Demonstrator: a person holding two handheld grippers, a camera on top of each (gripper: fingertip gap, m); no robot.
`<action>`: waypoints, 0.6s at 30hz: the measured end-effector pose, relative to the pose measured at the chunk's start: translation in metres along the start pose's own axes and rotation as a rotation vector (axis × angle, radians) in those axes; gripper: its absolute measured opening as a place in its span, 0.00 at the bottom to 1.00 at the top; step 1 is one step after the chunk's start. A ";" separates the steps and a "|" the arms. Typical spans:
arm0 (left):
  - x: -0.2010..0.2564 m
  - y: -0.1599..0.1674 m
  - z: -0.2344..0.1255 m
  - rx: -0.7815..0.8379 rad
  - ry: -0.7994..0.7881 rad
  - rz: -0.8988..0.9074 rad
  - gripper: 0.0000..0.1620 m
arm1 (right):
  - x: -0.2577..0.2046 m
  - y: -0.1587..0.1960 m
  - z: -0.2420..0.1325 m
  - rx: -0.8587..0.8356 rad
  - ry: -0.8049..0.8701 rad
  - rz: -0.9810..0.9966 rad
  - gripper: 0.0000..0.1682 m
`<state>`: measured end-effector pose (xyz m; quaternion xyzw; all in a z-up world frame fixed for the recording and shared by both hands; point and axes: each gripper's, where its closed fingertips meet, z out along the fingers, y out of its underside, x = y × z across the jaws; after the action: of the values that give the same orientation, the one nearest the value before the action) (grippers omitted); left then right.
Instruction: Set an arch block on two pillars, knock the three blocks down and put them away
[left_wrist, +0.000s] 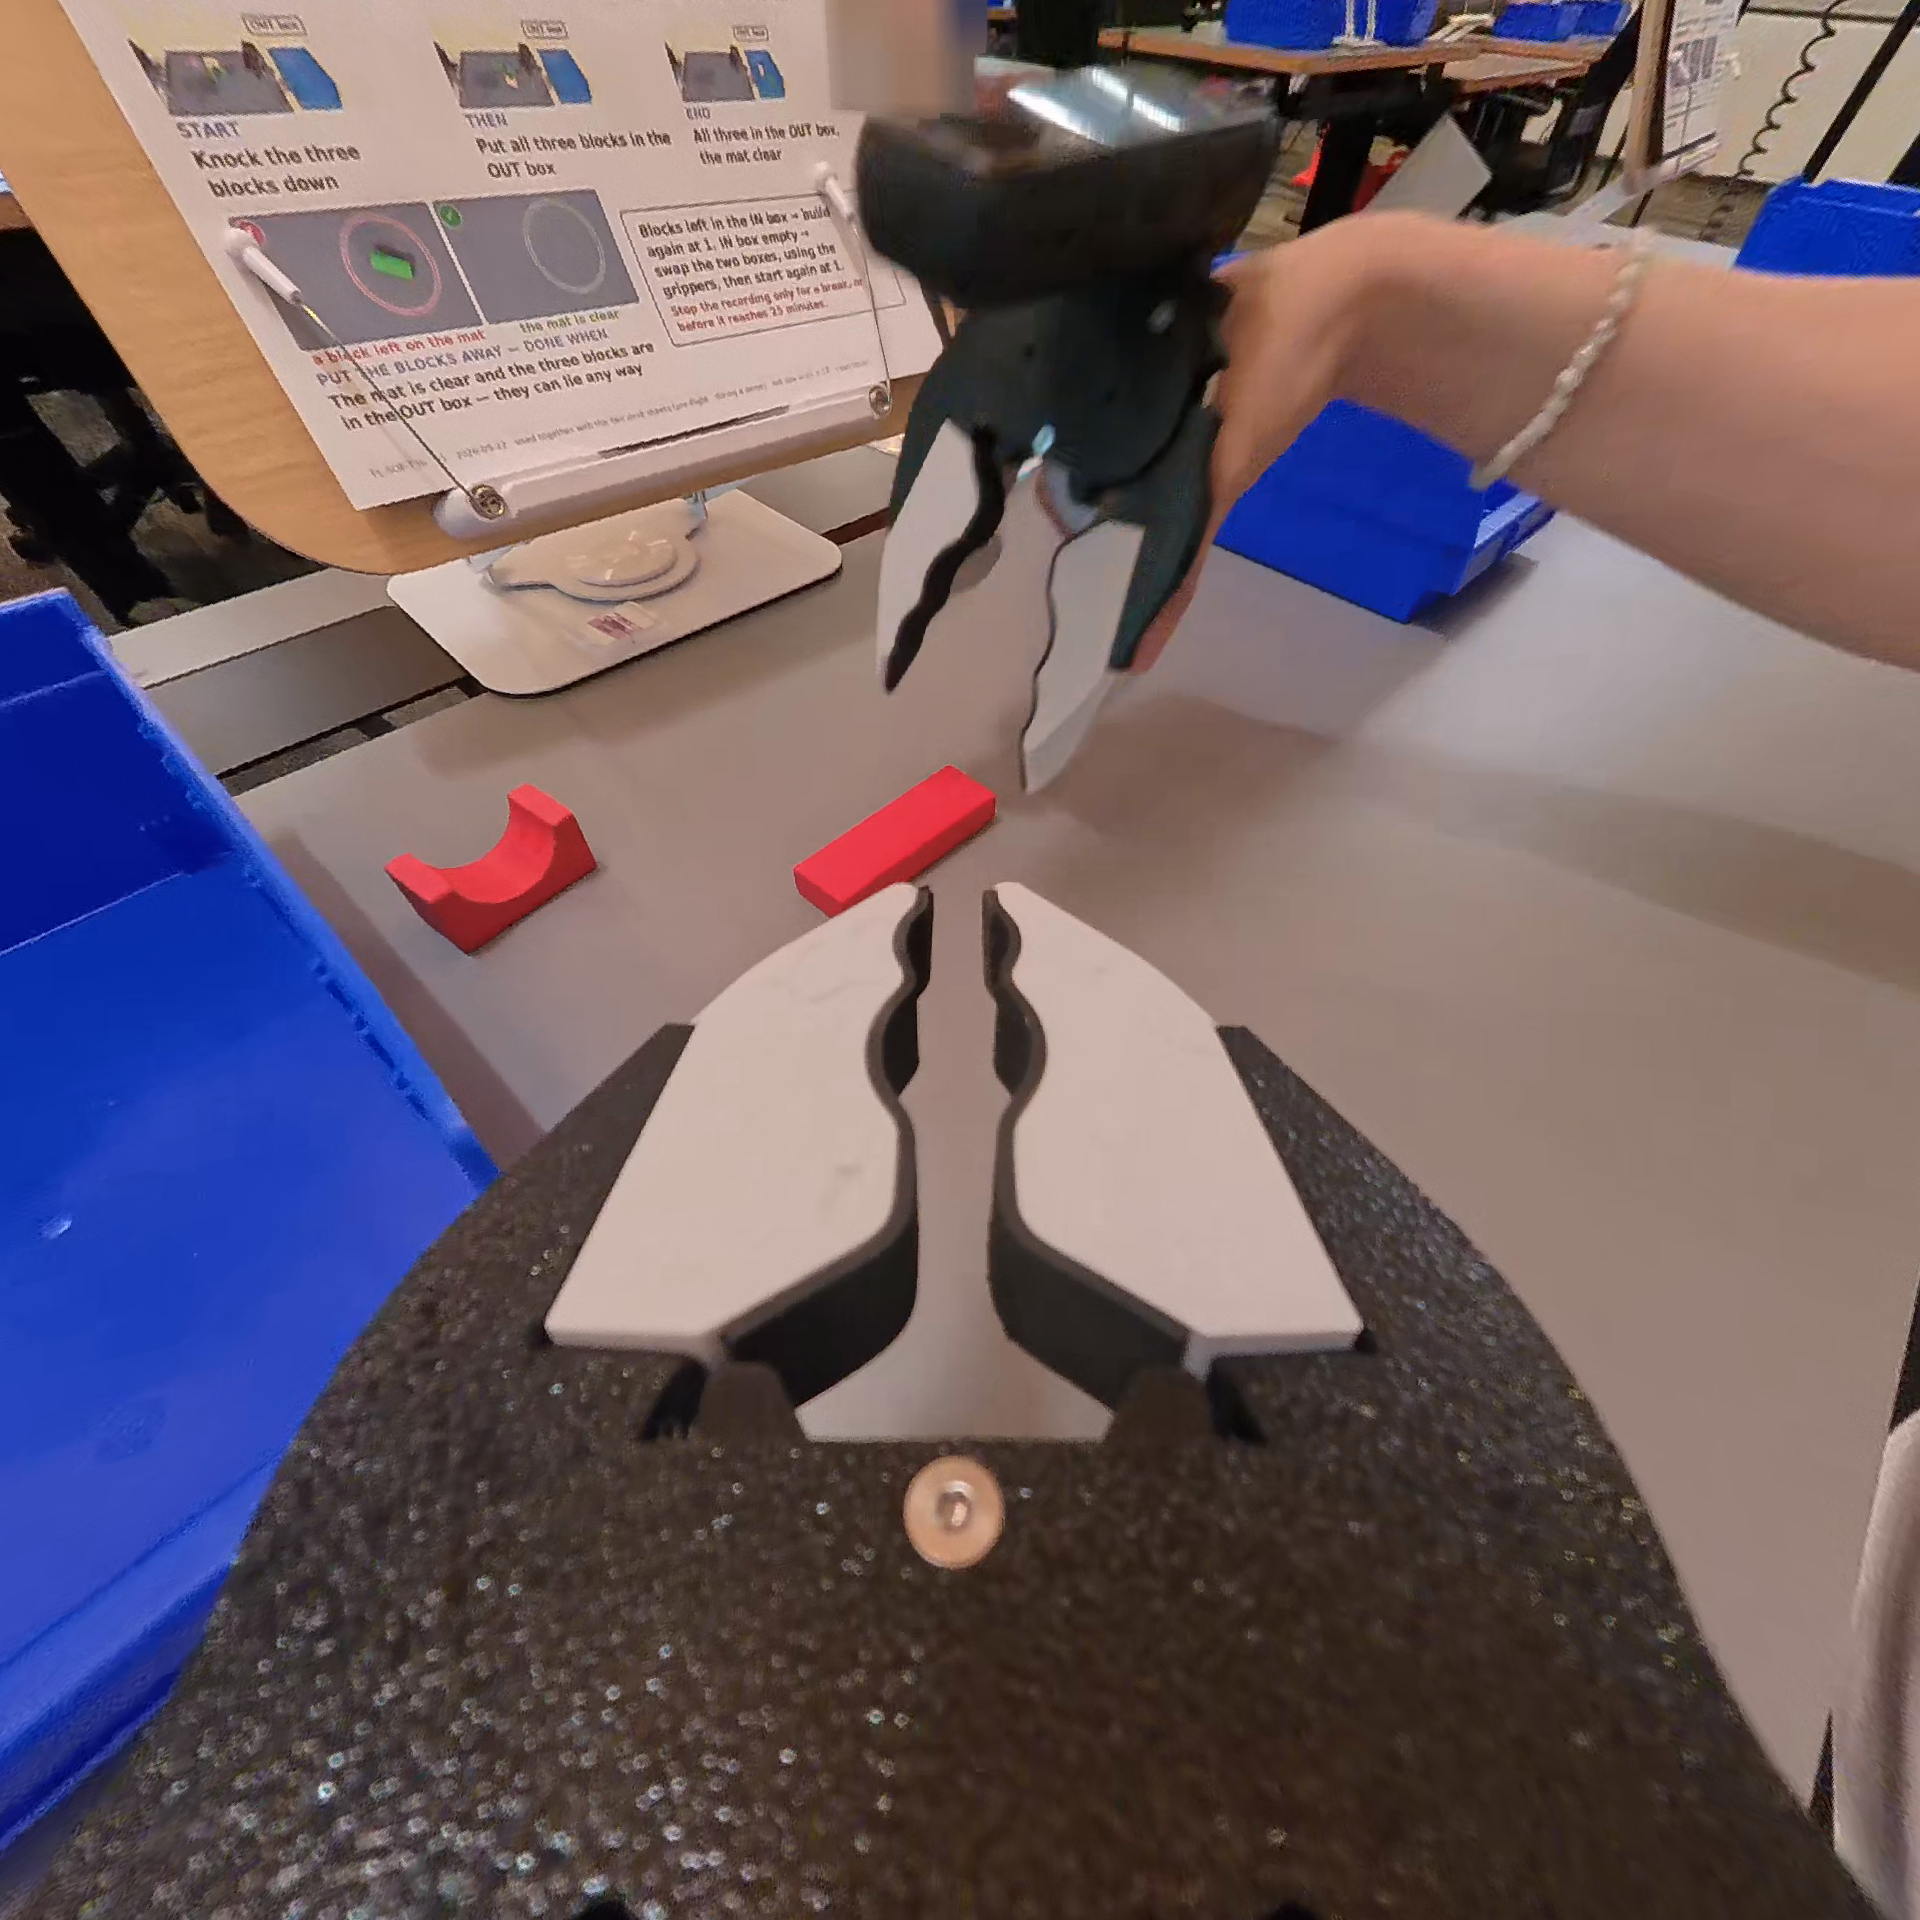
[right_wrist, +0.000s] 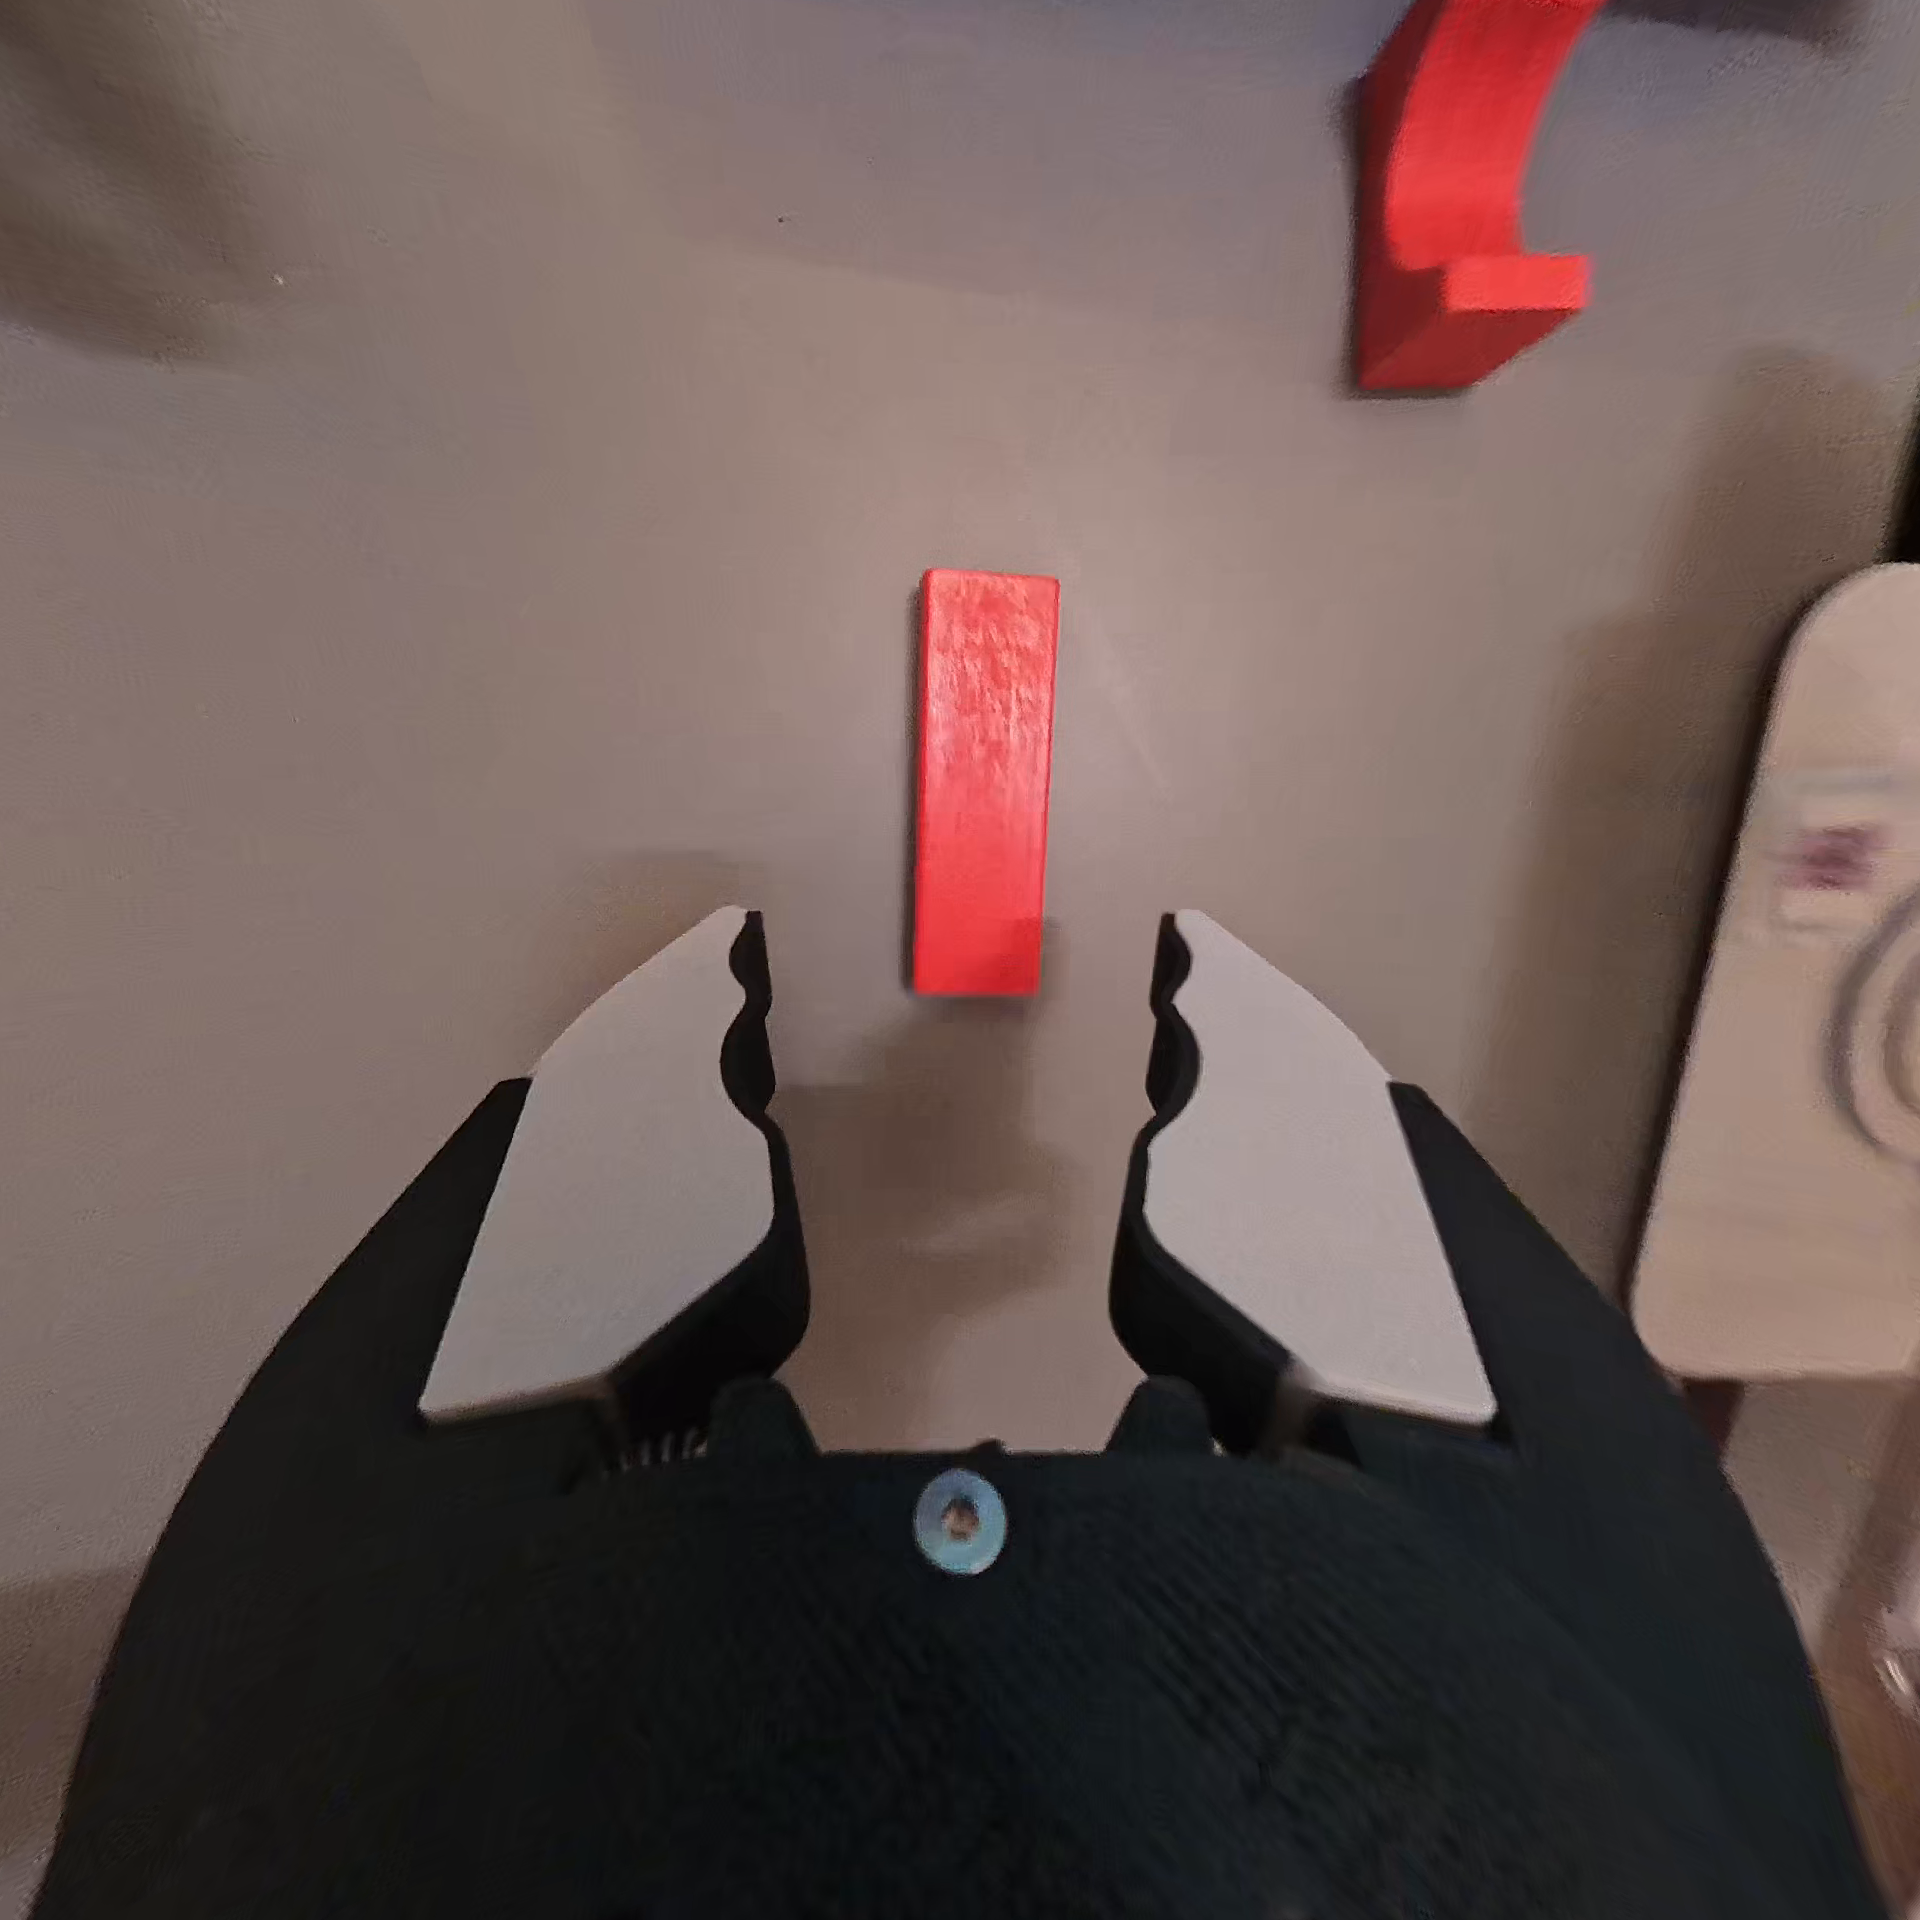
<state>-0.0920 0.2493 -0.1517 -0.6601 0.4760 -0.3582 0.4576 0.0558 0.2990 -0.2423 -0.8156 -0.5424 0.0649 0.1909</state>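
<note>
A flat red block (left_wrist: 896, 840) lies on the grey mat (left_wrist: 1403, 935), just beyond my left gripper (left_wrist: 958, 902). The left gripper's jaws are nearly together with nothing between them. A red arch block (left_wrist: 494, 868) lies on its back to the left of the flat one. My right gripper (left_wrist: 961, 727), held by a hand, points down just above the flat block's far right end. In the right wrist view the right gripper (right_wrist: 961, 920) is open and empty, with the near end of the flat block (right_wrist: 982, 790) between its tips. The arch block (right_wrist: 1444, 208) is at the upper right.
A blue bin (left_wrist: 156, 1039) stands close on the left and another blue bin (left_wrist: 1371, 509) at the back right. A white stand (left_wrist: 613, 582) holding an instruction sheet (left_wrist: 520, 260) is behind the blocks; its base (right_wrist: 1787, 987) shows at the right of the right wrist view. My hands' fingertips stand some 20 cm from each other.
</note>
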 end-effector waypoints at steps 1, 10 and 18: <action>0.000 0.000 -0.001 0.003 -0.001 0.001 0.05 | 0.000 -0.003 0.009 -0.001 -0.022 0.004 0.40; -0.005 -0.001 -0.006 0.032 0.021 -0.035 0.05 | 0.001 0.000 0.050 -0.065 -0.077 0.061 0.21; -0.013 0.002 -0.008 0.040 0.017 -0.060 0.05 | 0.004 0.009 0.039 -0.104 -0.042 0.096 0.19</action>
<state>-0.1041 0.2593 -0.1514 -0.6617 0.4527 -0.3869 0.4556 0.0527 0.3092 -0.2806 -0.8479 -0.5093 0.0626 0.1334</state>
